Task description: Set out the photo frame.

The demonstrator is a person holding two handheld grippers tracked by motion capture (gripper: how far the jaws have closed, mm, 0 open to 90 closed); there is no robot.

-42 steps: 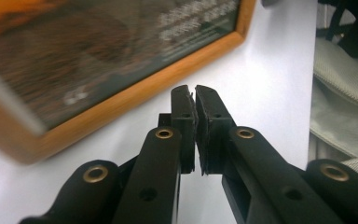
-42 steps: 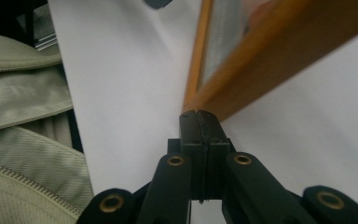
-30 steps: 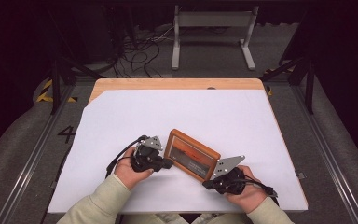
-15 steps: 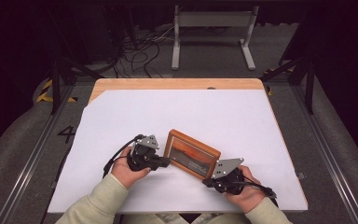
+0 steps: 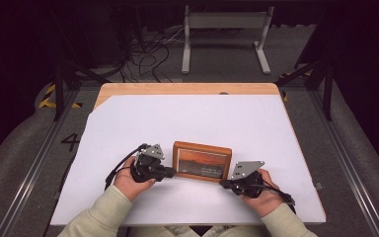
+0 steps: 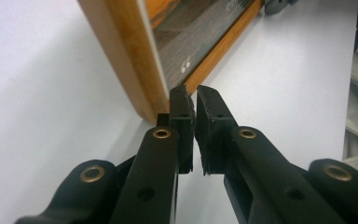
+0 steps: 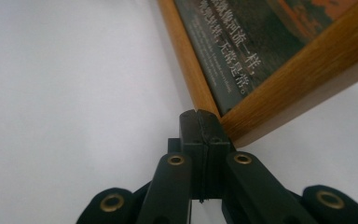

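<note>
We see the frame (image 5: 202, 161) squared up since a second ago; left gripper (image 6: 194, 100) and right gripper (image 7: 199, 116), jaws pressed together, at its near corners.

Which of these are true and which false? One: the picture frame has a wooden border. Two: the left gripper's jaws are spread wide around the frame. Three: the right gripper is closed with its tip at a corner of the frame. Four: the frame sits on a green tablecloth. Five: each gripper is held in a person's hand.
1. True. The picture frame has an orange-brown wooden border.
2. False. The left gripper has its jaws nearly together, with nothing between them, tips at the frame's lower corner.
3. True. The right gripper has its jaws pressed together, with its tip at the frame's corner.
4. False. The frame sits on a white table cover.
5. True. A hand holds each one in the high view.
</note>
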